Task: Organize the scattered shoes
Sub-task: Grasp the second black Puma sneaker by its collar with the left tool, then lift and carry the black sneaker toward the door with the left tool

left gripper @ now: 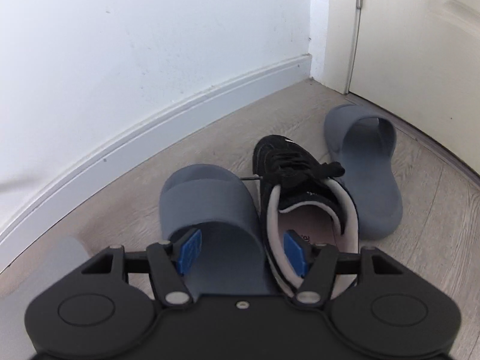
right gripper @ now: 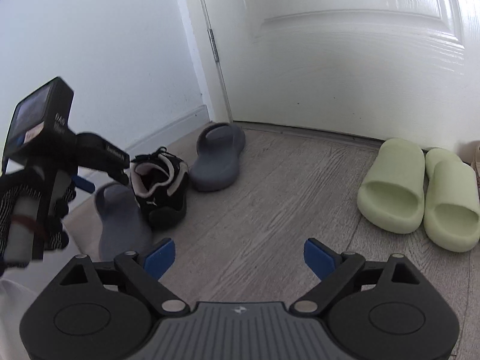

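Your left gripper [left gripper: 241, 250] stands parted, gripping nothing, over the black sneaker [left gripper: 303, 192] and near grey slide [left gripper: 207, 207]. Your right gripper [right gripper: 240, 258] gapes wide over bare floor [right gripper: 270, 195]. Green slides [right gripper: 420, 192] sit paired by the door [right gripper: 345, 60], right of the sneaker.

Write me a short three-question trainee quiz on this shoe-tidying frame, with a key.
1. True or false: the green slides sit side by side near the door.
2. What lies between the two grey slides? A) black sneaker B) sandal C) boot
3. Fill in: the right gripper holds ____.

Key:
1. True.
2. A, the black sneaker.
3. Nothing; its fingers are spread over bare floor.
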Available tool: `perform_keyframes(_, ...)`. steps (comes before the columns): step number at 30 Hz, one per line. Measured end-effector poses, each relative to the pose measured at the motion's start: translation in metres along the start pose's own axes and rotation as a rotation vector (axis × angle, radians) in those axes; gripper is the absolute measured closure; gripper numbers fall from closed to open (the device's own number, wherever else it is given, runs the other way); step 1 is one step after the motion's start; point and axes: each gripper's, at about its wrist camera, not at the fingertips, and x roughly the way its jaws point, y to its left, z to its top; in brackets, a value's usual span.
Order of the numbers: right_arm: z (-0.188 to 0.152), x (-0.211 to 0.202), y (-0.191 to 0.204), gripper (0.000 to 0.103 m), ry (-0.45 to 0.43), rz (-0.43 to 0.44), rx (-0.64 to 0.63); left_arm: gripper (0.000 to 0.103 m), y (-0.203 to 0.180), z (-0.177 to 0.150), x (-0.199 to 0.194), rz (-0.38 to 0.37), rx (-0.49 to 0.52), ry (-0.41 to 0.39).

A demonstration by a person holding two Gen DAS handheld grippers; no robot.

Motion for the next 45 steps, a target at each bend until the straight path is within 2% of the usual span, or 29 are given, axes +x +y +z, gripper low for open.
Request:
perform_keyframes(2,-0.002,0.0,0.001,0.01,0.001,-0.002,-0.004,0.041,-0.008,-0.004,0.023,-0.018,-0.009,0.072)
perform_keyframes(4,-0.003,0.0,0.004,0.01,-0.006,-0.005,-0.022,0.042,-0.011,-0.006,0.027,-0.02,-0.021,0.056)
perform_keyframes(5,-0.004,-0.001,0.005,0.01,-0.009,-0.013,-0.038,0.053,-0.015,-0.005,0.026,-0.011,0.001,0.029)
perform_keyframes(6,-0.005,-0.002,0.005,0.01,-0.008,-0.015,-0.044,0.069,-0.02,-0.005,0.025,0.01,0.02,0.004)
perform_keyframes(7,-0.006,-0.002,0.005,0.01,-0.007,-0.016,-0.042,0.075,-0.026,-0.007,0.025,0.054,0.042,-0.017)
perform_keyframes(8,-0.007,-0.002,0.003,0.01,-0.004,-0.017,-0.029,0.078,-0.033,-0.009,0.026,0.096,0.072,-0.039)
perform_keyframes(9,-0.007,-0.002,0.001,0.01,-0.001,-0.017,-0.015,0.08,-0.035,-0.011,0.026,0.107,0.086,-0.053)
perform_keyframes(12,-0.009,-0.003,-0.005,0.01,0.007,-0.012,0.03,0.083,-0.029,-0.01,0.024,0.083,0.071,-0.052)
perform_keyframes(15,-0.007,-0.01,-0.008,0.01,-0.02,-0.035,0.031,0.084,-0.028,-0.015,0.019,0.058,0.087,-0.051)
perform_keyframes(19,0.0,-0.022,-0.012,0.01,-0.044,-0.066,0.006,0.083,-0.054,-0.038,0.001,0.034,0.222,-0.062)
perform_keyframes(24,0.011,-0.04,-0.031,0.01,-0.072,-0.137,0.038,0.082,-0.083,-0.057,-0.02,-0.055,0.345,-0.031)
perform_keyframes(28,0.013,-0.058,-0.057,0.01,-0.096,-0.167,0.145,0.078,-0.074,-0.048,-0.017,-0.109,0.273,0.029)
perform_keyframes(32,0.011,-0.072,-0.076,0.01,-0.109,-0.187,0.234,0.075,-0.041,-0.034,-0.018,-0.256,0.104,0.122)
perform_keyframes(34,0.011,-0.075,-0.081,0.01,-0.117,-0.19,0.263,0.074,-0.026,-0.031,-0.02,-0.329,0.048,0.123)
perform_keyframes(37,0.012,-0.072,-0.084,0.01,-0.124,-0.181,0.287,0.074,-0.026,-0.026,-0.022,-0.375,0.055,0.077)
perform_keyframes(41,0.012,-0.069,-0.078,0.01,-0.121,-0.168,0.261,0.073,-0.039,-0.033,-0.029,-0.338,0.153,0.023)
perform_keyframes(45,0.014,-0.067,-0.073,0.01,-0.116,-0.175,0.229,0.074,-0.044,-0.038,-0.033,-0.334,0.18,-0.009)
